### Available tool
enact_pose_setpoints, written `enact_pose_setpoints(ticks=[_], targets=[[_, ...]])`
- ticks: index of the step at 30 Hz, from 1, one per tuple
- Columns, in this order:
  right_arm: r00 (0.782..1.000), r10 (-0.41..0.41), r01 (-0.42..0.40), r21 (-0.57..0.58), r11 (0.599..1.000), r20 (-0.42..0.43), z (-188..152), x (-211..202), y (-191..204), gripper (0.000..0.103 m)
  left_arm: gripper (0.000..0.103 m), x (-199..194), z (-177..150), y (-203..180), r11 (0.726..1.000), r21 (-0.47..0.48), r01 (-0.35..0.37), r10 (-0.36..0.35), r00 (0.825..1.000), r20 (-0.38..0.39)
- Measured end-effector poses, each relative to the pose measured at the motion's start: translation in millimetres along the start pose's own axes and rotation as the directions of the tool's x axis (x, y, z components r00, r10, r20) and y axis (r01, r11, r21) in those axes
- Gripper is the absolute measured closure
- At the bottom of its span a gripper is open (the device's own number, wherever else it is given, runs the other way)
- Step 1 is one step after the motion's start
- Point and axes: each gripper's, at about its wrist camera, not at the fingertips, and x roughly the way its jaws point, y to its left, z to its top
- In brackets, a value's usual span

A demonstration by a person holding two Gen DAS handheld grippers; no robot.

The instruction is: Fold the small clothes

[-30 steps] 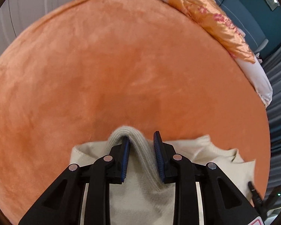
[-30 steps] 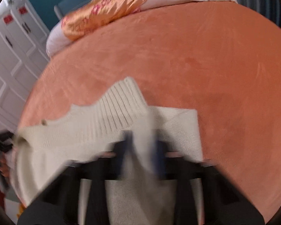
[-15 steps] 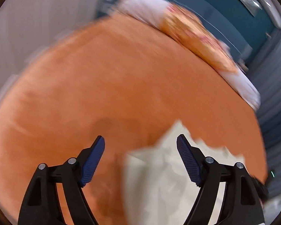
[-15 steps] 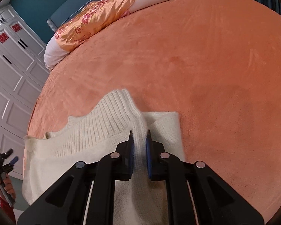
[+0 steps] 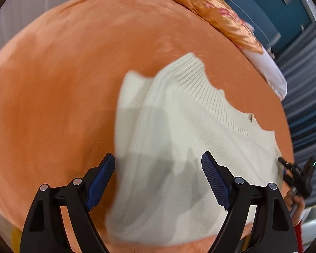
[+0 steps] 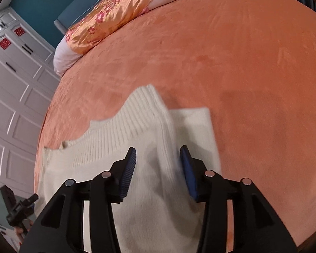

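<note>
- Our left tongs [image 5: 158,166] gape wide, released, hovering above the cream sweater [image 5: 179,126].
- Our right tongs [image 6: 158,158] stand parted, gripping nothing.
- The sweater lies on the orange bed [image 6: 242,63].

A bedroom in a home: I am working over a wide bed spread with a plush orange velvet blanket [image 6: 231,59]. At its head lie a shiny orange satin pillow with pink flowers [image 6: 111,19] and a white pillow [image 6: 63,57], backed by a padded teal headboard [image 5: 284,14]. Beside the bed stands a white panelled wardrobe with red paper decorations [image 6: 12,80]; grey pleated curtains [image 5: 305,97] hang opposite.
</note>
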Motion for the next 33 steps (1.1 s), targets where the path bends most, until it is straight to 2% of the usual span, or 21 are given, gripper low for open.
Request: enact_pose_setpoints(ticks=[1,2,3,4,5,6,8,11,14,15,16,17,18,23,25,27,29,30,31,32,33], targets=[[1.0,0.008,-0.008,-0.002,1.0,-0.004,-3,-1,-2,0.064,0.022,-1,-7,6,0.999,-0.031,0.014,-0.014,1.0,0.004],[1.0,0.007,-0.008,-0.013,1.0,-0.013,-9,0,-3,0.084,0.023,-1,-13,12,0.998,-0.063,0.031,-0.031,1.0,0.008],[1.0,-0.004,0.004,-0.02,1.0,-0.013,-12,-1,-4,0.094,0.033,0,-19,18,0.995,-0.094,0.046,-0.046,0.999,0.007],[1.0,0.019,-0.019,-0.003,1.0,0.013,-13,-8,-6,0.095,0.044,-1,-22,20,0.994,-0.104,0.044,-0.043,0.999,0.012],[0.998,0.033,-0.033,0.01,0.999,0.047,-11,-17,-5,0.096,0.067,-4,-23,21,0.994,-0.095,0.046,-0.045,0.999,0.012],[0.996,0.043,-0.045,0.017,0.999,0.083,-8,-27,-3,0.096,0.077,-8,-24,19,0.994,-0.09,0.059,-0.059,0.998,0.009],[0.989,0.049,-0.051,0.009,0.999,0.137,-3,-42,-2,0.096,0.084,-20,-23,15,0.997,-0.058,0.045,-0.044,0.999,0.021],[0.996,-0.076,0.078,-0.067,0.995,0.039,-2,-13,-5,0.095,0.086,-22,-24,12,1.0,0.008,-0.002,0.002,1.0,0.003],[0.995,-0.095,0.094,-0.032,0.995,-0.025,-12,-5,-14,0.089,0.085,-19,-27,17,1.0,-0.002,-0.013,0.013,1.0,-0.014],[0.996,-0.092,0.092,-0.018,0.996,-0.015,-17,-15,-13,0.084,0.085,-21,-29,18,1.0,-0.006,-0.012,0.012,1.0,-0.01],[0.995,-0.099,0.099,-0.013,0.995,-0.003,-23,-27,-12,0.066,0.083,-23,-32,18,1.0,-0.006,-0.015,0.015,1.0,-0.004],[0.995,-0.097,0.097,-0.014,0.995,0.012,-29,-37,-12,0.051,0.078,-26,-35,17,1.0,-0.005,-0.022,0.022,1.0,0.006],[0.996,-0.086,0.087,-0.024,0.996,0.034,-39,-50,-12,0.049,0.078,-29,-38,18,1.0,-0.006,-0.011,0.011,1.0,0.013],[0.996,-0.087,0.087,-0.024,0.996,-0.002,-82,-72,-26,0.047,0.043,-35,-51,23,0.998,-0.066,0.017,-0.014,0.999,0.04],[0.996,-0.082,0.082,0.001,0.997,-0.022,-91,-69,-32,0.045,0.04,-35,-54,23,0.995,-0.095,0.037,-0.031,0.998,0.063],[0.997,-0.065,0.066,0.026,0.997,-0.04,-101,-64,-33,0.045,0.04,-33,-56,22,0.992,-0.115,0.041,-0.034,0.998,0.061],[0.998,-0.063,0.063,0.025,0.998,-0.028,-104,-64,-28,0.054,0.043,-34,-56,17,0.993,-0.112,0.041,-0.032,0.996,0.079],[0.997,-0.081,0.081,0.01,0.997,-0.003,-104,-67,-23,0.057,0.051,-37,-55,13,0.996,-0.091,0.021,-0.013,0.996,0.089],[0.996,-0.089,0.089,-0.008,0.996,0.018,-103,-71,-19,0.071,0.058,-39,-54,9,0.998,-0.07,0.0,0.007,0.995,0.095],[0.995,-0.089,0.09,-0.018,0.996,0.04,-100,-78,-15,0.085,0.076,-41,-52,6,0.998,-0.051,-0.021,0.026,0.995,0.095],[0.996,-0.076,0.076,-0.013,0.997,0.051,-98,-83,-15,0.087,0.085,-46,-51,5,0.999,-0.026,-0.033,0.035,0.996,0.084]])
